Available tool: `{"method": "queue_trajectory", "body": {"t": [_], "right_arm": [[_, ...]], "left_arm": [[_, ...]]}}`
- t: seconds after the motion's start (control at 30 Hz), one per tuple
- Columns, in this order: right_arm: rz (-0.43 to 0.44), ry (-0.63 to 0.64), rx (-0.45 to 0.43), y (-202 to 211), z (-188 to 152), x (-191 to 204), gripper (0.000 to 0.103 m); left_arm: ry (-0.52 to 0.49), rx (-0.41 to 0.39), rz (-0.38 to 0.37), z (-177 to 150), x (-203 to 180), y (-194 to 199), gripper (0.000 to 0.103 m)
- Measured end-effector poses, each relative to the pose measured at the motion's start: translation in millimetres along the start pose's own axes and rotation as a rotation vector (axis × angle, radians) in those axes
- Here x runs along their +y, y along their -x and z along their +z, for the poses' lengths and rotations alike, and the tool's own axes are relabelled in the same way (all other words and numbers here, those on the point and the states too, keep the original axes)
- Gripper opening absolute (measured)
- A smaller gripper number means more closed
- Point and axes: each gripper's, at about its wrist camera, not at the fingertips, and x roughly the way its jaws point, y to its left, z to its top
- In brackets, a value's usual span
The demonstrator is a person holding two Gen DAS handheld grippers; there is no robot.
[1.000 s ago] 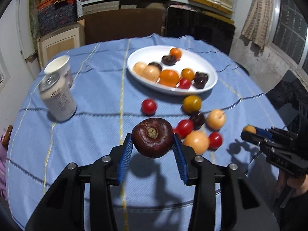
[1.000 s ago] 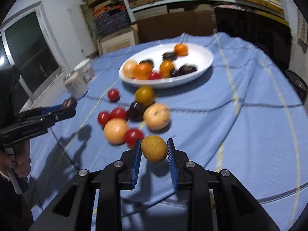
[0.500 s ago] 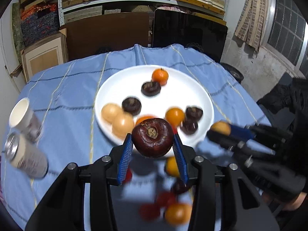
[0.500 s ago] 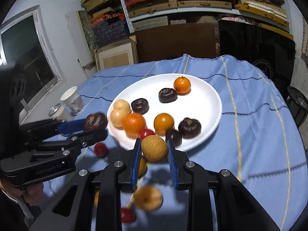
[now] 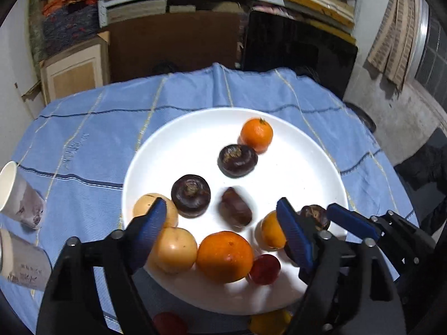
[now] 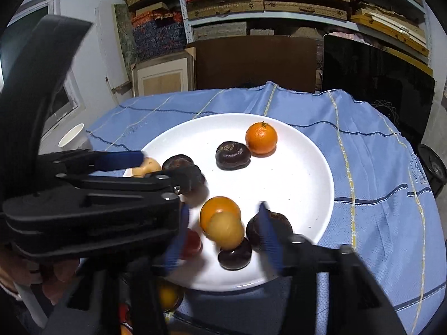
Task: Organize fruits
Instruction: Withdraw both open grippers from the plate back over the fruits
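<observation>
A white plate (image 5: 293, 173) (image 6: 301, 167) on the blue tablecloth holds several fruits: oranges, dark brown ones, pale yellow ones and a red one. My left gripper (image 5: 220, 220) is open over the plate's near side; a blurred dark brown fruit (image 5: 234, 209) lies free between its jaws. My right gripper (image 6: 222, 233) is open over the plate's near edge; a tan round fruit (image 6: 225, 230) sits free between its jaws, in front of an orange (image 6: 220, 209). The right gripper also shows at the right of the left wrist view (image 5: 349, 223).
Two paper cups (image 5: 19, 195) stand on the table's left side. A few fruits (image 5: 169, 323) lie on the cloth in front of the plate. The left gripper's body (image 6: 92, 203) fills the left of the right wrist view. Shelves and boxes stand behind the table.
Both grippers moved further over the plate and opened. The dark brown fruit left the left jaws and the tan fruit left the right jaws.
</observation>
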Motion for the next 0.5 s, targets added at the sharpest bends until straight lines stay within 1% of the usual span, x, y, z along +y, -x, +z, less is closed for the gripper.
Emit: {"method": "queue_trajectory", "body": {"t": [0.07,0.17,0.23,0.37,0.5], "right_arm": [[-0.008,0.001,-0.003,6,-3,-1,0.057],[-0.006,-0.01,-0.016,24,-8,-6,0.058],[-0.011,-0.023,-0.022,38,-15,-10,0.062],[-0.019,-0.03,-0.011,60,-32,-12,0.063],[-0.024,-0.041,0.008,79,-53,-9,0.063]], "left_arm": [[-0.017,-0.002,-0.003,-3,0,7,0.079],[-0.029,-0.018,0.021,-12,3,22,0.079],[-0.031,-0.022,0.02,-20,5,34,0.079],[-0.036,-0.029,0.022,-41,8,57,0.081],[-0.061,-0.052,0.047,-65,7,82,0.084]]}}
